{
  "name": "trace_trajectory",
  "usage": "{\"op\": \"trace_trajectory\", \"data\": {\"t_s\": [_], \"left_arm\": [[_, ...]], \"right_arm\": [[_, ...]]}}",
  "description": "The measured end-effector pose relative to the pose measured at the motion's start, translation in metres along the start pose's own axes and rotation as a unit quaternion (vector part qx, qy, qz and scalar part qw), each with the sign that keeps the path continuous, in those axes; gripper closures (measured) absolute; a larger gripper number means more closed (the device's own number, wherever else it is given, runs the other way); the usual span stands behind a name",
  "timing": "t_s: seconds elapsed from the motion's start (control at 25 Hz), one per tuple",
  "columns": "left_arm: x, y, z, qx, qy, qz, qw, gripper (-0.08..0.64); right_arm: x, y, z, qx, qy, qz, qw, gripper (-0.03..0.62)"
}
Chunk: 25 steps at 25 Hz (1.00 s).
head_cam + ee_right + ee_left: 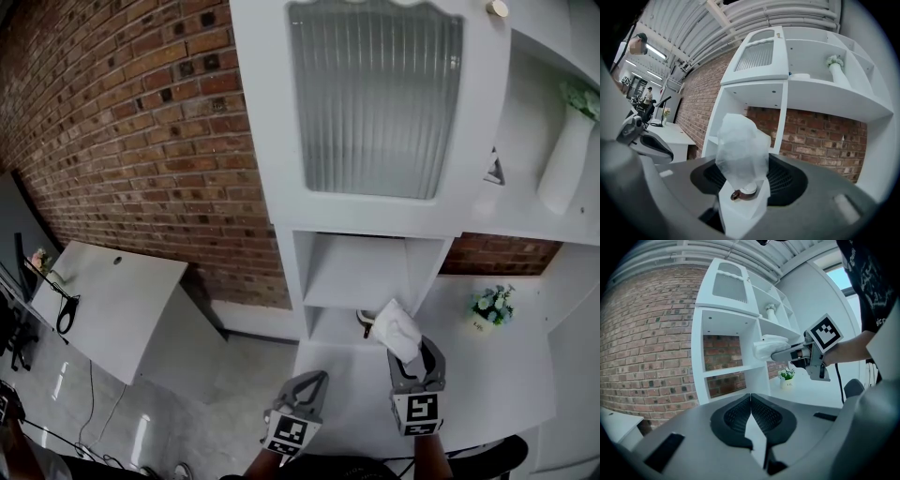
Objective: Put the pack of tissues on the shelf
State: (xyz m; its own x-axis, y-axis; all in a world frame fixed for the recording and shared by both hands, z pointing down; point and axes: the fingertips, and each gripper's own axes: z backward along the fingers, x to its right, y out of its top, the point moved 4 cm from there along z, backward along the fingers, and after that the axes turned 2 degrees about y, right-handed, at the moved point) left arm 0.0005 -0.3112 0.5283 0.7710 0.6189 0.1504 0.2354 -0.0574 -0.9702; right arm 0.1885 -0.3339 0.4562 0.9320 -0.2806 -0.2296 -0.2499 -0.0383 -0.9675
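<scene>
Task abt halfway, I'd say: the pack of tissues (396, 330) is up off the bench (497, 384) but not yet on the shelf (361, 281). The right gripper (412, 356), lower centre-right of the head view, is clamped on the pack's near end, jaws partway apart w/ the pack pinched between them. The rest of the pack sticks out ahead toward the open compartments in mid-frame. In the right gripper view the pack fills the centre, w/ the compartments behind it & apart from it. The left gripper (317, 380), lower centre, has its jaws shut together on nothing & sits near the right one, idle. Left to do: carry the pack fwd into a compartment, set it down, release, back out. The lower compartment has a small dark item (366, 323) at its front, can't tell what, so the one above looks freer.
</scene>
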Motion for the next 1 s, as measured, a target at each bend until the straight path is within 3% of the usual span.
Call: {"op": "trace_trajectory", "data": {"t_s": [0.4,1.0], "left_arm": [[-0.015,-0.008,-0.009,-0.007,-0.003,-0.008,0.9999,0.549],[-0.026,-0.021,-0.01,-0.028,-0.007,0.011,0.9995,0.549]], "right_arm": [[0.004,0.006,-0.025,-0.003,-0.015,-0.009,1.0,0.365],[0.002,0.008,-0.053,-0.014,-0.022,-0.014,1.0,0.365]]}}
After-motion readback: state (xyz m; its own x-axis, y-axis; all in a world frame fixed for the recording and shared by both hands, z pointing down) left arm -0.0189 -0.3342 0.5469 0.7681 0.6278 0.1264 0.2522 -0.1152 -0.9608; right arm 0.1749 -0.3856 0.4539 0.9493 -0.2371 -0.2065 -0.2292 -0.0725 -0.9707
